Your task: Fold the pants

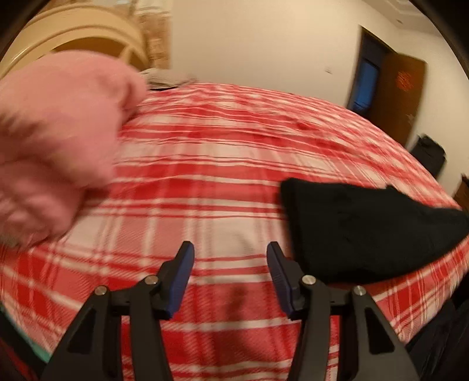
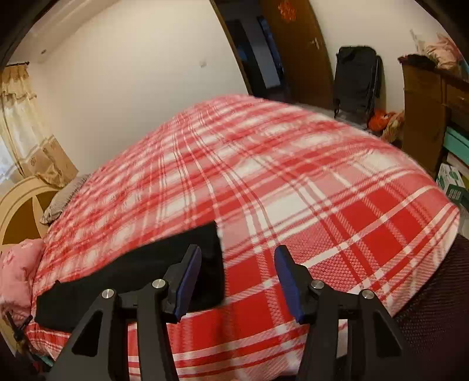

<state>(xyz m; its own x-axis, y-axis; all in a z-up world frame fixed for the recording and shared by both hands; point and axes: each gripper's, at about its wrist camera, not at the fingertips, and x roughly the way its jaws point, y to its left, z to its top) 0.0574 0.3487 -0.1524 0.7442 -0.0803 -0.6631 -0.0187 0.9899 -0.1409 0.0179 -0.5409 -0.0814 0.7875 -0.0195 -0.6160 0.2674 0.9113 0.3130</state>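
A bed spread with a red-and-white plaid blanket [image 2: 293,181] fills a bedroom with pale walls, a brown door [image 2: 296,49] standing open at the far side and a black suitcase [image 2: 356,79] parked beside it. The left gripper [image 1: 230,252] hangs over bare plaid with its blue-padded fingers [image 1: 184,272] spread wide and nothing between them; the black pants [image 1: 366,231], already a compact dark bundle, lie on the blanket just off its right finger, while a pink pillow [image 1: 55,140] looms well off its left finger. The right gripper [image 2: 238,258] is likewise parted wide and empty, its left finger over the near corner of the same garment and its right finger over open blanket. The pants appear folded at least once, though motion blur hides whether the edges line up. The risk from here is that a grab at a single layer near the corner would drag the top fold open, since the soft cloth sits loose near the bed's edge and could slide off. No brand or label can be read: the red ornament [image 2: 286,10] on the door and the print on the green-and-white box [image 2: 451,181] by the cabinet are too blurred to make out.
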